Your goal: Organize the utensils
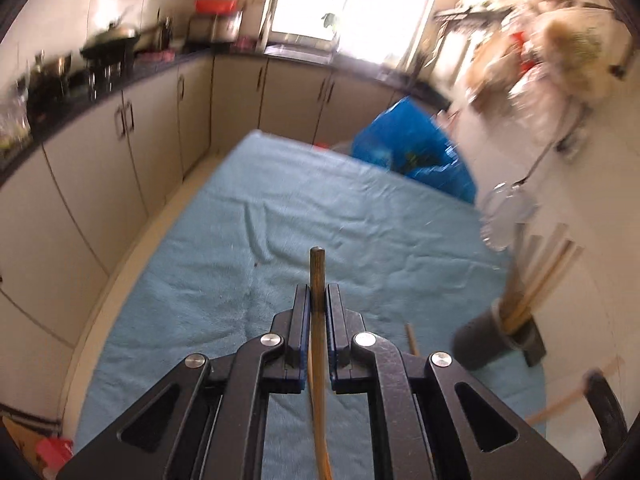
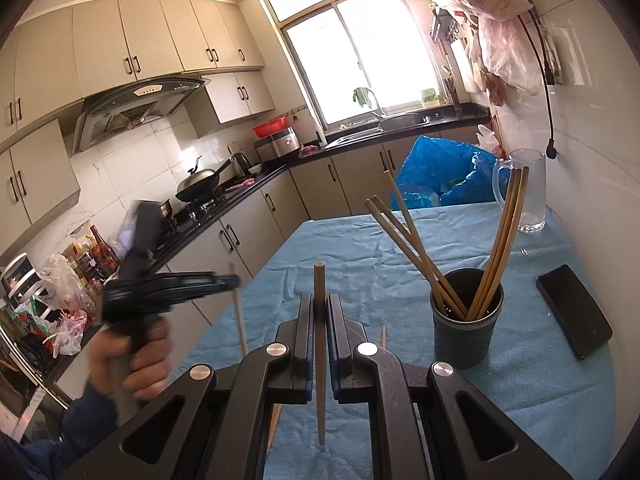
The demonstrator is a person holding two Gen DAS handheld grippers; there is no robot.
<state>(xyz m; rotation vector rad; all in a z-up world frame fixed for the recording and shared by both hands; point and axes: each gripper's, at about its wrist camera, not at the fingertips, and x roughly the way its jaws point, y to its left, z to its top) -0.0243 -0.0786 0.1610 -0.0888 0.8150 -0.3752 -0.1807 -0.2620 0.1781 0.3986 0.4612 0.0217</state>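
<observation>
Both wrist views angled down, sharing blue cloth point(image 1: 280, 200) and holder point(image 2: 466, 320)

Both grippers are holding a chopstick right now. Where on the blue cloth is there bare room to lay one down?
The widest free patch is the blue cloth left of the dark cup, running back toward the blue bag. A narrower strip lies between the cup and the black phone. It is crowded around the cup, where chopsticks fan outward, and by the glass pitcher.
</observation>
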